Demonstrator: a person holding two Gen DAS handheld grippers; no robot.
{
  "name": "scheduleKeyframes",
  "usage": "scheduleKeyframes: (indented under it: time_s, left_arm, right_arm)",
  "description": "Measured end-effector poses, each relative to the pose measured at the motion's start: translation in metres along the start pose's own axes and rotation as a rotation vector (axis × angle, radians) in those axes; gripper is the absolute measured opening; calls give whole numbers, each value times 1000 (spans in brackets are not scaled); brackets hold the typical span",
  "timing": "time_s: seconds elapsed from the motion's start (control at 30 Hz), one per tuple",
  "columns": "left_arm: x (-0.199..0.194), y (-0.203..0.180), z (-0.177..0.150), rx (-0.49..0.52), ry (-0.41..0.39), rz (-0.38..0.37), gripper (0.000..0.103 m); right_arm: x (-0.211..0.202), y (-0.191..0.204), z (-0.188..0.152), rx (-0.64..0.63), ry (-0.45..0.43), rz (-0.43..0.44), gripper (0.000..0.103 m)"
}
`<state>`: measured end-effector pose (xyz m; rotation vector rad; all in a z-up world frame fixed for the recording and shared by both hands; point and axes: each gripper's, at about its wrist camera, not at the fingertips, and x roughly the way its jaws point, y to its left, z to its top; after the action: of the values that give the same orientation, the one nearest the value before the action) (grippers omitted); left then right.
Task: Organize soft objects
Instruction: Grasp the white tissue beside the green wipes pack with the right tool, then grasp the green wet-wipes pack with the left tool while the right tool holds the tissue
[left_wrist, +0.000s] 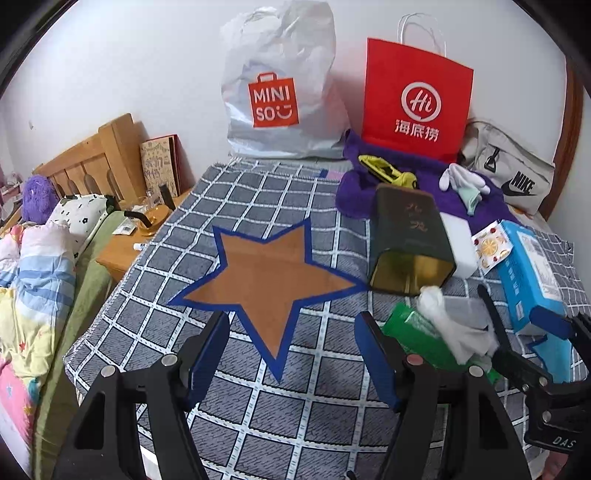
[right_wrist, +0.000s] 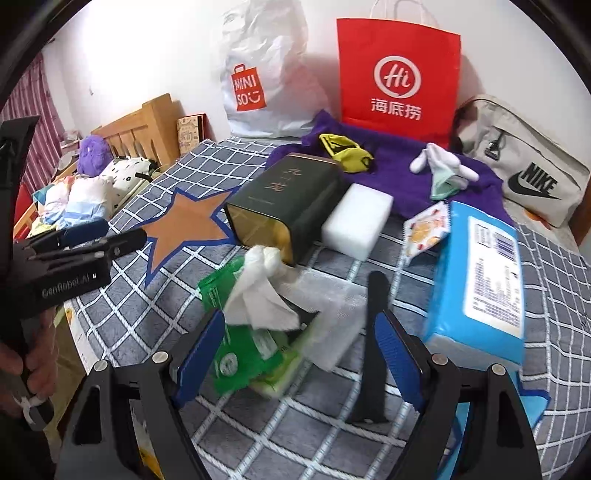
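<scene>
My left gripper (left_wrist: 293, 354) hangs open and empty over an orange star patch (left_wrist: 269, 280) on the checked cloth (left_wrist: 258, 406). It shows in the right wrist view (right_wrist: 122, 230) too, held by a hand (right_wrist: 33, 362). My right gripper (right_wrist: 299, 358) is open around a green tissue pack (right_wrist: 251, 354) with a white tissue (right_wrist: 258, 295) sticking out; its pads do not press it. Behind lie a dark tin (right_wrist: 288, 199) on its side, a white sponge block (right_wrist: 356, 218), a blue wipes pack (right_wrist: 476, 280), and a purple towel (right_wrist: 399, 162) bearing a yellow-green cloth (right_wrist: 347, 151) and a white glove (right_wrist: 443, 166).
A white MINISO bag (left_wrist: 277, 92), a red paper bag (left_wrist: 417, 99) and a grey Nike bag (left_wrist: 517, 173) stand along the back wall. A bed with bedding (left_wrist: 37, 258) and a wooden nightstand (left_wrist: 125, 251) lie left. A black upright piece (right_wrist: 373, 350) stands beside the tissue pack.
</scene>
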<state>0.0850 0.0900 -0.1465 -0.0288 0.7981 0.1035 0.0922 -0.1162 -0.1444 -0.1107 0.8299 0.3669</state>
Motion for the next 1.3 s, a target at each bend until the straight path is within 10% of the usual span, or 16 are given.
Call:
scheduleKeyframes:
  time_s: [0.33,0.67,1.3]
  left_arm:
    - [12,6,-4,28,33,9,68]
    - [21,1,-6,38,59,-32,68]
    - [13,-71,-23,97,175,-169,68]
  right_arm:
    - [50,17,29,-13,41,65,80]
    - [79,22,28,-57,131,117,18]
    - [-20,-56,11,6,-60,2,14]
